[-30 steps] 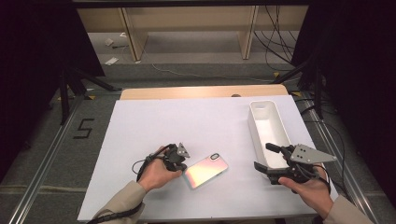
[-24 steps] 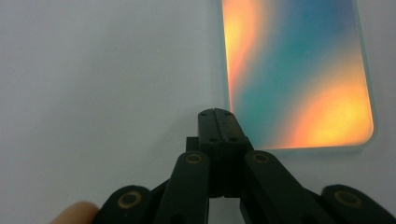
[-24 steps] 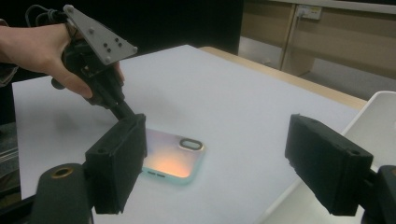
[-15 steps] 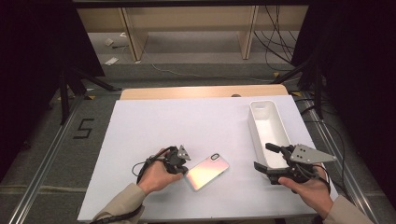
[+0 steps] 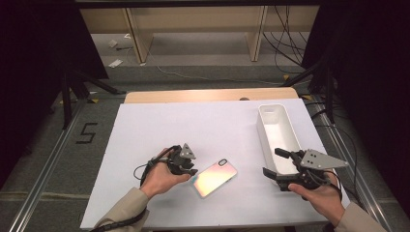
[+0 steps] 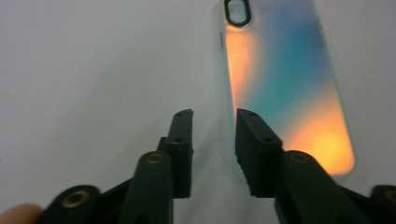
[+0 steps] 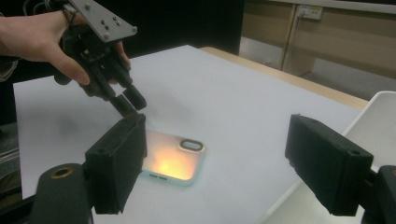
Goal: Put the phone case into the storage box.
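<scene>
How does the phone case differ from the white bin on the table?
The phone case is flat, thin and iridescent, shimmering orange and teal; the white bin is plain white, deep and open-topped. The case lies at a slant near the table's front, beside the left gripper; the bin stands lengthwise along the right side, by the right gripper. Both are elongated with rounded corners, resting on the white table cover, and neither is gripped.

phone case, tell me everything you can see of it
The phone case is a slim rounded rectangle with an iridescent back, shimmering orange, pink and teal, and a pale translucent rim. A dark-edged oval camera cutout sits at one end, and small slots show in the opposite short edge. It lies flat, back up, set diagonally on the white table cover, left of the white bin. The left gripper is at its long edge, jaws just opening, one over that edge; contact is unclear.
</scene>
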The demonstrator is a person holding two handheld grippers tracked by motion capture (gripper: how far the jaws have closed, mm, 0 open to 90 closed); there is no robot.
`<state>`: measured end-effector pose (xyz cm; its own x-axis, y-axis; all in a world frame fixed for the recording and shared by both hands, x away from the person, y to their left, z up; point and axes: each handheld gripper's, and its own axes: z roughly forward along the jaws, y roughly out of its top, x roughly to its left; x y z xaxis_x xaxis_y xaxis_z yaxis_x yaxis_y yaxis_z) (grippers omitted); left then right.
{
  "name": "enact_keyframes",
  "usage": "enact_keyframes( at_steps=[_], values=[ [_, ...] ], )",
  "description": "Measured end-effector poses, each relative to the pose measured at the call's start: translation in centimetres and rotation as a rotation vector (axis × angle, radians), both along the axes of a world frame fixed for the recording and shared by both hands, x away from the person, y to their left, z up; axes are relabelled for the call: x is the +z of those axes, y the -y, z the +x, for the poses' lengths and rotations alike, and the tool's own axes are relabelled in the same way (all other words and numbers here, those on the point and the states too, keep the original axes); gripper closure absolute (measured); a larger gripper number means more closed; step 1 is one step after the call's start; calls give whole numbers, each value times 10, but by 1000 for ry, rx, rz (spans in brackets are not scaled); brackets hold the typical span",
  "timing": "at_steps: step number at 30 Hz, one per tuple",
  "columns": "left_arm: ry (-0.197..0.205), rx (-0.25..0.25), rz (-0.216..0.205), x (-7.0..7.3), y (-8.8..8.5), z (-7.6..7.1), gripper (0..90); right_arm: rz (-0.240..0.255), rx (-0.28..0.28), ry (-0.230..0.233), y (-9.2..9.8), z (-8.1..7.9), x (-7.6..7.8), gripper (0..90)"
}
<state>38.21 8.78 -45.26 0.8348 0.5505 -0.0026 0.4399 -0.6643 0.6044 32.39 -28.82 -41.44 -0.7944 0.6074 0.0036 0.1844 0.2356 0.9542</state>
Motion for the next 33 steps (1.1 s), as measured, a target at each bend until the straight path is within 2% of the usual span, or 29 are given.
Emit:
enact_keyframes(
  at_steps=[2, 4, 5, 6, 7, 11, 21, 29, 33],
  values=[
    [-12, -13, -21, 1, 6, -2, 535, 1, 2, 0, 0, 0, 0, 216],
    [-23, -20, -24, 2, 9, -2, 422, 2, 2, -4, 0, 0, 0, 216],
    [-52, -14, -11, 1, 18, -3, 340, 2, 2, -3, 0, 0, 0, 216],
    [-52, -14, -11, 1, 18, -3, 243, 3, 2, -4, 0, 0, 0, 216],
    [-56, -3, 21, -1, 27, -4, 169, 0, 0, -2, 0, 0, 0, 216],
    [-63, 0, 29, -3, 37, -4, 80, -6, 0, -4, -1, 0, 0, 216],
    [-101, -45, 104, -11, 60, -4, 4, -6, -2, 3, 0, 0, 0, 216],
    [-91, -60, 152, -15, 69, -2, 0, -8, -1, 3, -1, -1, 0, 216],
    [-111, -67, 175, -19, 72, 0, 9, -8, -2, 4, 0, 0, 0, 215]
  ],
)
